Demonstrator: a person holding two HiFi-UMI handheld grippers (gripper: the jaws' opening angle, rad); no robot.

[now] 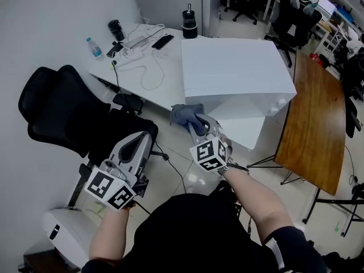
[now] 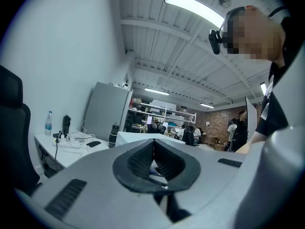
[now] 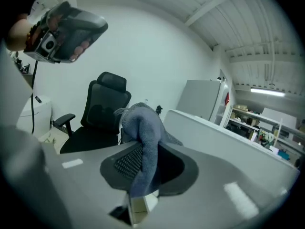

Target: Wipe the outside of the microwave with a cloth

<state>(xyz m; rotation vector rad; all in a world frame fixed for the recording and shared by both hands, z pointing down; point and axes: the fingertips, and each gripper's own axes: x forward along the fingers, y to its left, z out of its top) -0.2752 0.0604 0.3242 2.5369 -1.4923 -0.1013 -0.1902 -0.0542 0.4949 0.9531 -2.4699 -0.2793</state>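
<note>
A black office chair (image 1: 62,104) sits by the white wall (image 1: 51,16); a wooden table (image 1: 315,124) stands right, strip light (image 2: 193,7) glowing overhead.

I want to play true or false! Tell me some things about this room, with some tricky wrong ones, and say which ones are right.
1. The right gripper holds a grey cloth in its jaws. True.
2. The left gripper holds a water bottle. False: its jaws are shut on nothing, and the water bottle stands on the white desk.
3. The chair is red. False: it is black.
4. A wooden table stands to the right of the white desk. True.
</note>
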